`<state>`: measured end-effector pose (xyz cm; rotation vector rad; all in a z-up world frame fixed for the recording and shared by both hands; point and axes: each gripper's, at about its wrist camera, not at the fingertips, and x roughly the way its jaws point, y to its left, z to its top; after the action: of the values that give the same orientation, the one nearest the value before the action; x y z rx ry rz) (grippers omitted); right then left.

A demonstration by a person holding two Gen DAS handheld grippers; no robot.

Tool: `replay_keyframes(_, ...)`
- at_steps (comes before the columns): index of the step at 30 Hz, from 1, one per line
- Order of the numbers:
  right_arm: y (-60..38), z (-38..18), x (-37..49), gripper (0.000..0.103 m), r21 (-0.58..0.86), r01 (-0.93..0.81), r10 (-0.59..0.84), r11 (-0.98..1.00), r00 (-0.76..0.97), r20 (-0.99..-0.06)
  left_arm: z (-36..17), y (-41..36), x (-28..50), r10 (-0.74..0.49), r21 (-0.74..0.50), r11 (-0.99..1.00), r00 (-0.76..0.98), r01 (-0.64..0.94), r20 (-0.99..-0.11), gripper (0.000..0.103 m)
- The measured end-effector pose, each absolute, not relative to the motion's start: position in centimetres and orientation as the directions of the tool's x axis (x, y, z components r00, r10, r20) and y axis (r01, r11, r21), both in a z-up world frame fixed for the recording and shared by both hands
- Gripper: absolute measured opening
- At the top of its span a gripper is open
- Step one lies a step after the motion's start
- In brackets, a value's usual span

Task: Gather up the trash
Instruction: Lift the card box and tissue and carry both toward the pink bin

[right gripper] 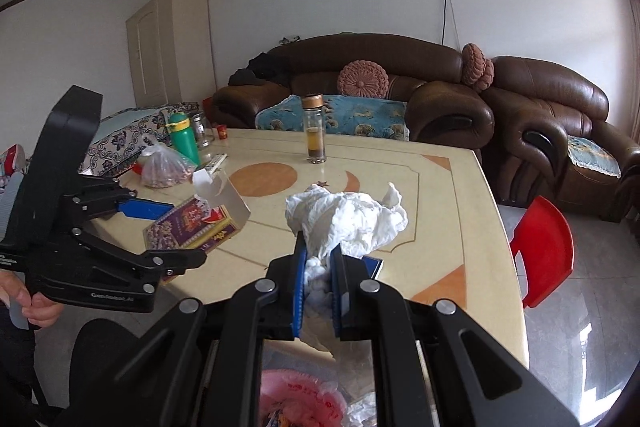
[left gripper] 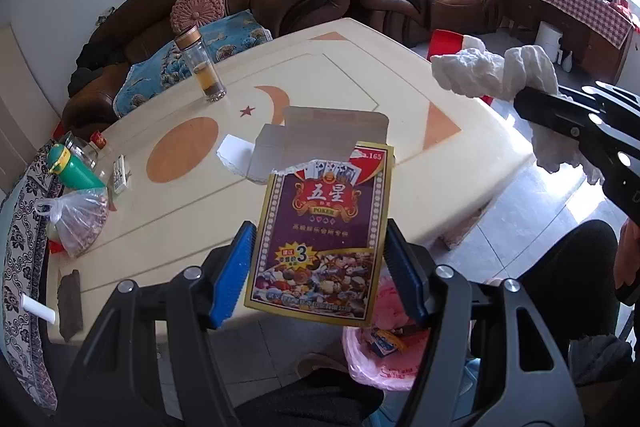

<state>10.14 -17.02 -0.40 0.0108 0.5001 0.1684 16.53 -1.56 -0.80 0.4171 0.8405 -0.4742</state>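
Left tongs (left gripper: 318,263) grip card box (left gripper: 320,227) | right tongs (right gripper: 318,291) clamp tissue (right gripper: 344,215) | release squarely over pink bag (left gripper: 380,359), 6 o'clock.

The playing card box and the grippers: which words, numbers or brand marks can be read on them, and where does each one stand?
"五星" and "POKER": front of the playing card box, held by the left gripper.
"3": yellow badge lower on that box.
".165": its torn top right corner; the start is missing.
"GenRobot.AI": left gripper body, in the right wrist view; the last letters are blurred.
Small lines of characters on the box: too small to read.
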Motion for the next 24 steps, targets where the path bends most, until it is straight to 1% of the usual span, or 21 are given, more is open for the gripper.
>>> replay_keyframes(10, -16.2, -2.6, 6.5, 0.011, 0.072, -0.17, 0.183, 0.983, 0.836, -0.517, -3.1, -1.0, 13.5, -0.248, 0.118, 0.813, 0.523, 0.57, -0.815, 0.063)
replay_keyframes(17, -14.6, -5.9, 5.3, 0.011, 0.094, -0.198, 0.215, 0.976, 0.776, -0.593, -5.4, -0.5, 12.5, -0.27, 0.064, 0.815, 0.475, 0.575, -0.838, 0.063)
replay_keyframes(24, -13.9, -10.4, 5.8, 0.011, 0.119, -0.198, 0.226, 0.973, 0.706, -0.671, -9.4, -0.2, 11.8, -0.262, 0.031, 0.81, 0.409, 0.585, -0.874, 0.063)
